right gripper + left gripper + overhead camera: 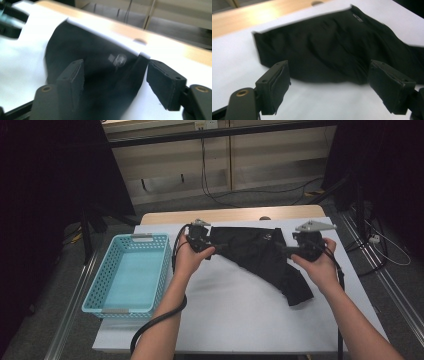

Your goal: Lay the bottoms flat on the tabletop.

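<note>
The black shorts [260,257] lie flat on the white cloth [225,310] that covers the table, well to the right of the blue basket [130,272], w/ one leg trailing toward the person. Nothing is in the basket.

The left gripper [212,247] sits at the shorts' left edge, on the basket side. Its jaws stand wide, nothing between them; in the left gripper view the pads [278,85] are just short of the shorts [332,55]. The right gripper [285,249] is at the shorts' far side from the basket, jaws also wide, hanging over the cloth of the shorts [100,75] but not pinching it.

The step looks like a fold, or a new grab. To do it well, the person should prob. put each gripper low at a corner, take just the top layer, close both at once, and lift evenly so the shorts don't bunch.
</note>
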Demonstrator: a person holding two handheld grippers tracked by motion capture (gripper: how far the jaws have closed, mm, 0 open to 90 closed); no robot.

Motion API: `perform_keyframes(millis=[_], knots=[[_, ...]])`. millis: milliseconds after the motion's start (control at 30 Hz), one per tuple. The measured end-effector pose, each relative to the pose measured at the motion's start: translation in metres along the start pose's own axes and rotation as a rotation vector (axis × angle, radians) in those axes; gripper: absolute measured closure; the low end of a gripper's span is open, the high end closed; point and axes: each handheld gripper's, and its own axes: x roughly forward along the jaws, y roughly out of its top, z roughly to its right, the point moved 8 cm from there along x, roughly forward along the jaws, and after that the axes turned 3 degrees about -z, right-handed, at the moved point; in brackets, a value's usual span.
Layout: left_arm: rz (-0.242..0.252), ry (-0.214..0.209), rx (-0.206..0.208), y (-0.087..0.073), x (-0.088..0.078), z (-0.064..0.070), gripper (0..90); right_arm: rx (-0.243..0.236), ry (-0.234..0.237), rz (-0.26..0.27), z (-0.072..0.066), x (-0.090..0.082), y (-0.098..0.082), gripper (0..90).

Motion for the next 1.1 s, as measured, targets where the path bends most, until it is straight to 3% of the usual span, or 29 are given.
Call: perform_keyframes(millis=[167,400,600,800,933,1100], knots=[[-0.002,-0.019,0.01,-0.019,-0.01,0.012,16.1,0.002,0.033,-0.014,-0.015,-0.014,-0.032,28.9],[-0.001,-0.005,0.035,-0.041,-0.024,0.018,14.4,-0.021,0.054,-0.059,-0.032,-0.014,-0.067,31.2],[0.024,-0.001,0.021,-0.059,-0.028,0.019,14.3,-0.056,0.072,-0.091,-0.042,-0.012,-0.075,47.0],[0.001,0.012,0.031,-0.07,-0.032,0.017,14.3,-0.097,0.124,-0.139,-0.056,-0.012,-0.08,68.5],[-0.005,0.007,0.038,-0.073,-0.031,0.019,14.3,-0.119,0.113,-0.178,-0.062,-0.006,-0.085,68.1],[0.001,0.006,0.031,-0.074,-0.032,0.021,14.3,-0.129,0.075,-0.206,-0.058,0.002,-0.091,58.4]])
